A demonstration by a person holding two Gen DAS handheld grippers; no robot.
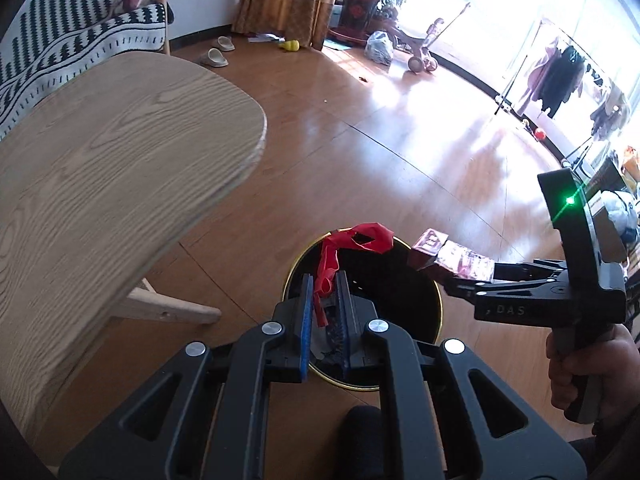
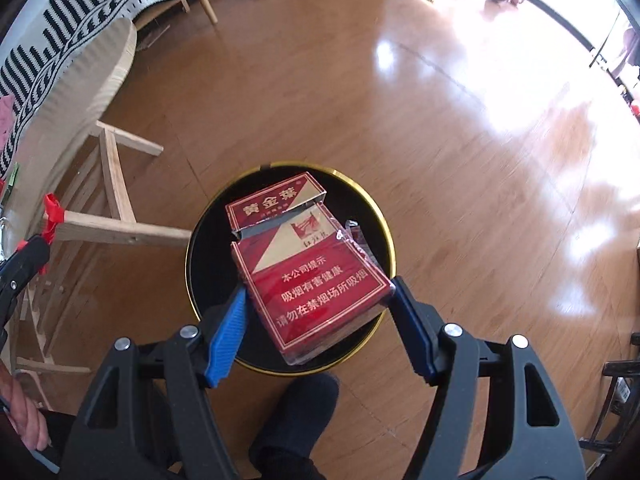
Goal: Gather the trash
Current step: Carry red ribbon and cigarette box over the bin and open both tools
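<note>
My left gripper (image 1: 325, 280) is shut on a crumpled red plastic scrap (image 1: 360, 240), which sticks up past its blue pads. It hangs over a round black bin with a gold rim (image 1: 440, 300) on the floor. My right gripper (image 2: 320, 288) is shut on a red cigarette pack (image 2: 312, 272) with its lid flipped up and loose cellophane on one side, held above the bin's gold rim (image 2: 288, 165). In the left wrist view the right gripper (image 1: 460, 276) comes in from the right, holding the cigarette pack (image 1: 440, 252) at the bin's far edge. The left gripper (image 2: 28, 252) and red scrap (image 2: 52, 210) show at the right wrist view's left edge.
A light wooden table (image 1: 120, 160) with slanted legs (image 2: 120, 232) stands just left of the bin. Behind it is a sofa with a black-and-white throw (image 1: 60, 40). Slippers (image 1: 214, 58) and a plastic bag (image 1: 379, 46) lie far off. A person's dark-socked foot (image 2: 296, 412) is beside the bin.
</note>
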